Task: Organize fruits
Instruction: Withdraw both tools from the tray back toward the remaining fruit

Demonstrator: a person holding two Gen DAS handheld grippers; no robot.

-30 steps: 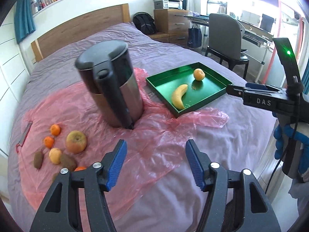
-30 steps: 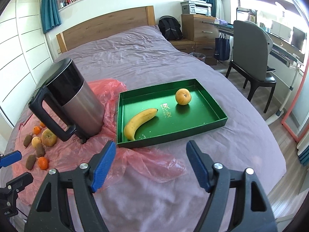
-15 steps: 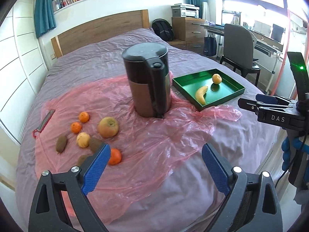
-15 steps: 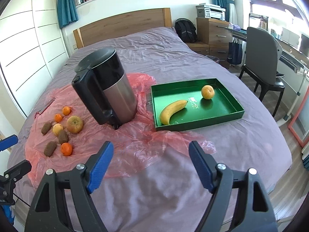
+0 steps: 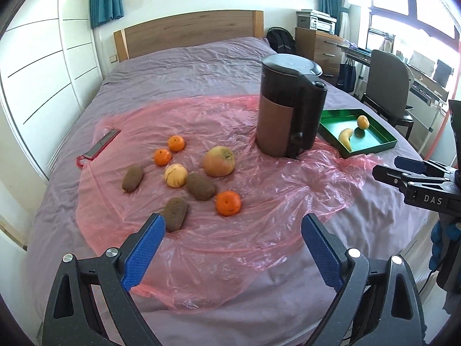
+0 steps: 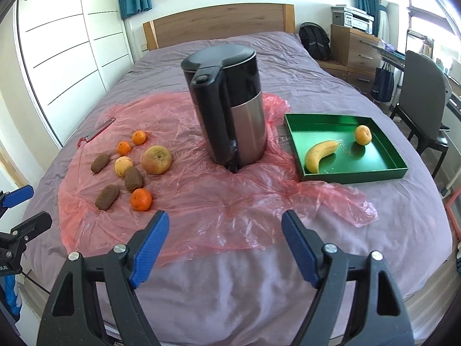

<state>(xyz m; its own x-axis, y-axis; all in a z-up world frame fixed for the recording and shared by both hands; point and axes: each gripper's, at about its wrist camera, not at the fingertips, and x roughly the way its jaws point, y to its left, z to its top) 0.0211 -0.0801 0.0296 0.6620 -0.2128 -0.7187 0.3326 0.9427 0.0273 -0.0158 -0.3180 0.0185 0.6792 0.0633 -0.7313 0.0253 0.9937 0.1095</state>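
— What is lying to the left of the kettle (image 6: 227,106) just now?

— Farthest left of it, a red-edged flat thing (image 5: 99,146) is lying at the edge of the pink plastic sheet (image 6: 201,201). Nearer the kettle, the loose fruit is sitting in a cluster on the sheet: three kiwis (image 6: 107,197), three small oranges (image 6: 141,199), a pale round fruit (image 6: 123,166) and an apple (image 6: 156,159).

— And your grippers?

— I am holding my left gripper (image 5: 232,248) wide open over the near sheet, left of the kettle, gripping nothing. My right gripper (image 6: 224,243) is hovering in front of the kettle, its jaws also spread wide and empty.

— To the right of the kettle?

— The green tray (image 6: 317,121) is resting just beside it, carrying a banana (image 6: 318,154) and one orange (image 6: 363,135), lying apart.
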